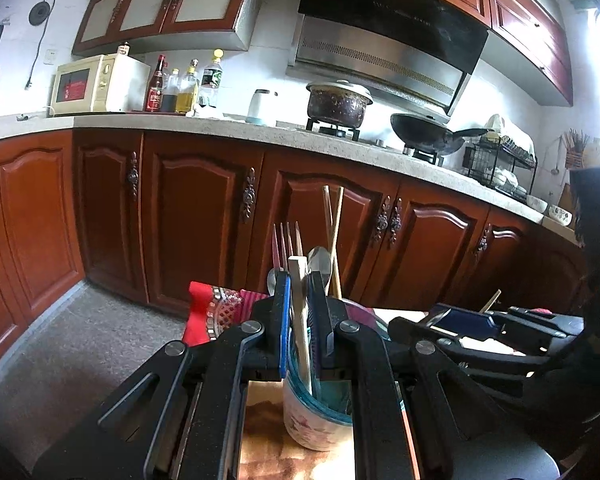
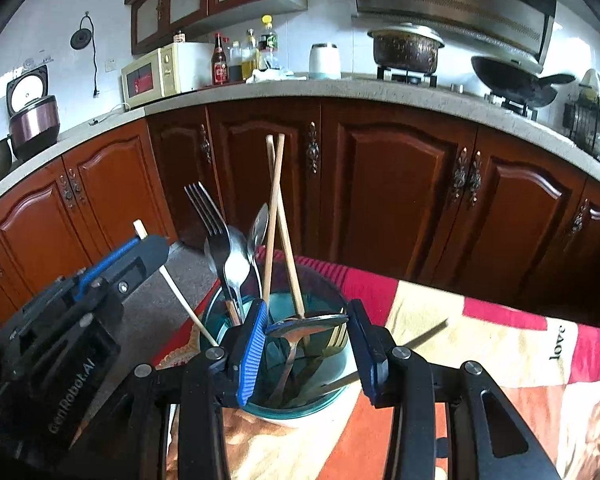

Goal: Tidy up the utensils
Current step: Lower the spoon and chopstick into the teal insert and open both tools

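Observation:
A cup with a teal rim (image 2: 212,312) stands on a patchwork cloth (image 2: 480,344). It holds a fork (image 2: 212,216), spoons (image 2: 236,268) and two crossed wooden chopsticks (image 2: 278,200). My right gripper (image 2: 308,332) hangs over the cup, its blue pads (image 2: 254,340) shut on the bowl of a spoon (image 2: 308,323) whose handle points down into the cup. My left gripper (image 1: 299,292) is shut on a pale chopstick (image 1: 300,312) that slants down into the cup (image 1: 312,420). In the right wrist view the left gripper (image 2: 140,248) sits left of the cup. Another chopstick (image 2: 424,336) lies slanted behind the right finger.
Red-brown cabinet doors (image 1: 204,216) run behind the table. The grey counter (image 1: 236,126) above carries a microwave (image 1: 96,84), bottles (image 1: 180,88), a pot (image 1: 336,104), a wok (image 1: 428,132) and a dish rack (image 1: 496,164). Grey floor (image 1: 80,340) lies to the left.

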{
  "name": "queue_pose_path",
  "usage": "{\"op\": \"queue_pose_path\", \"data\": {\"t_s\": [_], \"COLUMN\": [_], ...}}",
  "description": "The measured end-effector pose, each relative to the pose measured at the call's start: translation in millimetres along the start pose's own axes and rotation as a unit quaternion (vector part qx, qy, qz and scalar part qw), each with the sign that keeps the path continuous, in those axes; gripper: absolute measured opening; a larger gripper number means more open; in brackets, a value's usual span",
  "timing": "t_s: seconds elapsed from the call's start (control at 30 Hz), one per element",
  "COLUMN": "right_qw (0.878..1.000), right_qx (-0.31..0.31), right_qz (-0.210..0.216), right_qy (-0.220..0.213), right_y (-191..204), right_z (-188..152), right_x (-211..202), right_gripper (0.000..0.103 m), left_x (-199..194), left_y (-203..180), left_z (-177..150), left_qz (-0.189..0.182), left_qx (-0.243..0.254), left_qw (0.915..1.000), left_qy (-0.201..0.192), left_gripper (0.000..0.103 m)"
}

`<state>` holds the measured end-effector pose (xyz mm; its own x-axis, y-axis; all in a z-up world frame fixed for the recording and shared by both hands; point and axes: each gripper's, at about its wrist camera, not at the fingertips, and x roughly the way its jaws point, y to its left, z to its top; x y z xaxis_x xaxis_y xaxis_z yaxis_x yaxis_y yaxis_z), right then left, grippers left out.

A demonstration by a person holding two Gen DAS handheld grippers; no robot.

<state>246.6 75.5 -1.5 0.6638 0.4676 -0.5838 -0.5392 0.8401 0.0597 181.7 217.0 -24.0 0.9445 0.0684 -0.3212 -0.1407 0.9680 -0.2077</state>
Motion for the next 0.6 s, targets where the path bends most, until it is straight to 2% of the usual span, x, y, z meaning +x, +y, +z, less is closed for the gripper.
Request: {"op": "queue_pose_path", "data": {"t_s": [0.6], "right_qw": [1.000], "right_qx": [0.008], "right_qz": [0.010], "right_qy": [0.001], "right_y": [-7.0], "right_z": [-4.7], "right_x": [16.6], "right_gripper": [0.039], "left_x": [12.1], "left_y": [3.2], "left_z": [-0.5], "left_qz": [0.002], "left_qx": [0.005], "left_qw": [0.9999], "left_qy": [0.015], "left_gripper": [0.008]}}
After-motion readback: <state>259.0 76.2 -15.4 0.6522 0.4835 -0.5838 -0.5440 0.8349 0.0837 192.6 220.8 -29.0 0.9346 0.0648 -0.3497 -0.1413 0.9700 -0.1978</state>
